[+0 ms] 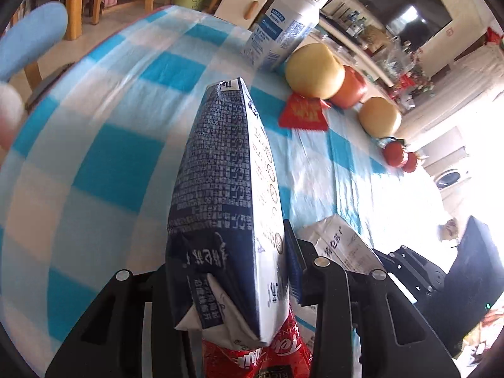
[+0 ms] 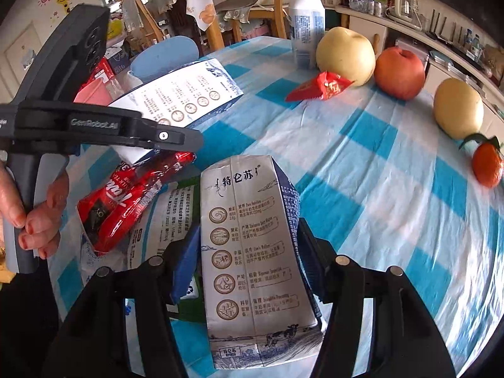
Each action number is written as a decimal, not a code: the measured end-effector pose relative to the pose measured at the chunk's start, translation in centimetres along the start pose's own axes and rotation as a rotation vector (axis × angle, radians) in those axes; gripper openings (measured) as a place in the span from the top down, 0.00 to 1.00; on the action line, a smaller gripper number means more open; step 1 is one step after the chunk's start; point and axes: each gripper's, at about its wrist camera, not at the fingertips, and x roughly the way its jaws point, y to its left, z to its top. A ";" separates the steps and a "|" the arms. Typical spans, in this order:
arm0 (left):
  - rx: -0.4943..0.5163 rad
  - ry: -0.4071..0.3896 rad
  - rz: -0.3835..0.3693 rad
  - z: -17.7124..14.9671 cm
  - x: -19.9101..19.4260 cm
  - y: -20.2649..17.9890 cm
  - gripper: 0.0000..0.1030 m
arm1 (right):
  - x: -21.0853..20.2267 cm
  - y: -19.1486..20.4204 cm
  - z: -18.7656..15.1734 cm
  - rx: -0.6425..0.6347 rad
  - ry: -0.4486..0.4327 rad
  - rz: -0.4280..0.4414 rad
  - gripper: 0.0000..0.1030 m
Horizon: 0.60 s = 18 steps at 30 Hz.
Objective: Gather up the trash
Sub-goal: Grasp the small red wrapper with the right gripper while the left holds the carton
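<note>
My left gripper (image 1: pixel 230 258) is shut on a flattened blue-and-white milk carton (image 1: pixel 220 189) held above the checked tablecloth; a red snack wrapper (image 1: pixel 249 359) lies below it. My right gripper (image 2: pixel 249 252) is shut on a second milk carton (image 2: pixel 252 252) low over the table. In the right wrist view the left gripper (image 2: pixel 176 138) holds its carton (image 2: pixel 186 94) to the left, above the red wrapper (image 2: pixel 126 201). A small red wrapper (image 2: pixel 318 88) lies near the fruit, and a flat printed package (image 2: pixel 163 220) lies under the wrappers.
A blue-and-white checked cloth (image 2: pixel 378 189) covers the table. A white bottle (image 2: pixel 307 22), two yellow pears (image 2: pixel 345 53), a red apple (image 2: pixel 398 72) and a small orange fruit (image 2: pixel 486 163) stand at the far side. Chairs and shelves stand beyond.
</note>
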 end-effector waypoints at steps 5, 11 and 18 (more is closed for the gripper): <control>-0.004 -0.055 -0.066 -1.0 -1.7 1.4 0.62 | -1.9 -1.9 0.3 0.174 -0.081 0.021 0.24; 0.017 -0.110 -0.113 -0.6 -3.8 3.1 0.62 | -2.0 -5.4 2.7 0.400 -0.150 0.019 0.25; 0.024 -0.130 -0.109 -0.5 -5.2 4.9 0.62 | 0.4 -7.1 6.7 0.600 -0.201 0.052 0.42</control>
